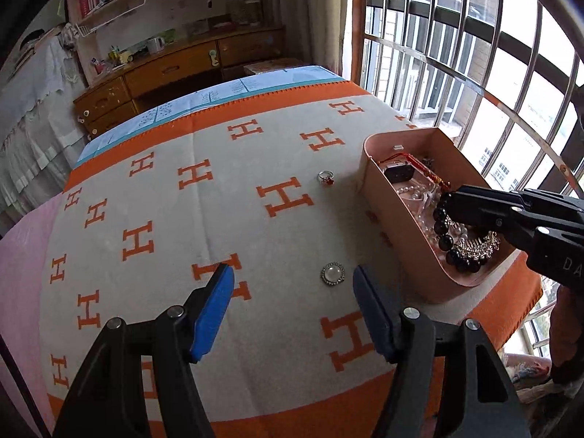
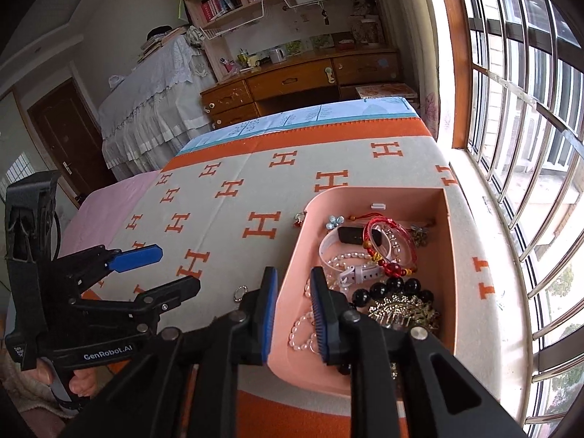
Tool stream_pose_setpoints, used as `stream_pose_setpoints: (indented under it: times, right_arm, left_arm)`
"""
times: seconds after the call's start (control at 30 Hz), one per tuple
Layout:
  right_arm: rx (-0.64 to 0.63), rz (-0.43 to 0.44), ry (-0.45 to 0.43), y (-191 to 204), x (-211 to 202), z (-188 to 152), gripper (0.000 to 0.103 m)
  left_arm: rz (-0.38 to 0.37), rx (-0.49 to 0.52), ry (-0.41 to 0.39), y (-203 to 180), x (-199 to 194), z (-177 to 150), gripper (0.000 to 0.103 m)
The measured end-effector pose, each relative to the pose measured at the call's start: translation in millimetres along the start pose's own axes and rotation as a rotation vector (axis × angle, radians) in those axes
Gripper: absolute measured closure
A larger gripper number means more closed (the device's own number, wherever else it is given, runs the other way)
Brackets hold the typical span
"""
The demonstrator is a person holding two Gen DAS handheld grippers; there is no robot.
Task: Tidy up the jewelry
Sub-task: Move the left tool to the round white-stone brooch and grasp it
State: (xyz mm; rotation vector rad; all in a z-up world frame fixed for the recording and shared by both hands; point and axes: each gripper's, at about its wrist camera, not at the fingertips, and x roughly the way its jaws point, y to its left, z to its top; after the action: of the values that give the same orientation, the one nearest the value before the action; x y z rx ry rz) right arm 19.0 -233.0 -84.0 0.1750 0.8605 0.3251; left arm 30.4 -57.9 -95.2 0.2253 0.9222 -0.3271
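My left hand-held gripper (image 1: 292,294), jaws apart, hovers by the brooch (image 1: 332,274) at lower centre; next: close on it, carry to box (image 1: 368,197).

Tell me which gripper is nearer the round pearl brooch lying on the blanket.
Left. The left gripper hangs open just short of the brooch, which lies between its fingertips. The right gripper is over the pink box, beside the brooch.
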Motion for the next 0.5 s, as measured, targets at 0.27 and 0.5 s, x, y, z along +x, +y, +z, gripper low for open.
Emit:
stream_pose_setpoints:
  times: [0.27,0.5]
  right_arm:
    - [-0.048,0.006,0.035,10,11,-6,0.084]
    - [-0.061,-0.011,0.031,11,16,-8,0.084]
  left_arm:
    - [-0.106,0.162,0.026,2,30,-10,0.037]
    - [-0.207,0.295,0.051,0,50,-1,0.049]
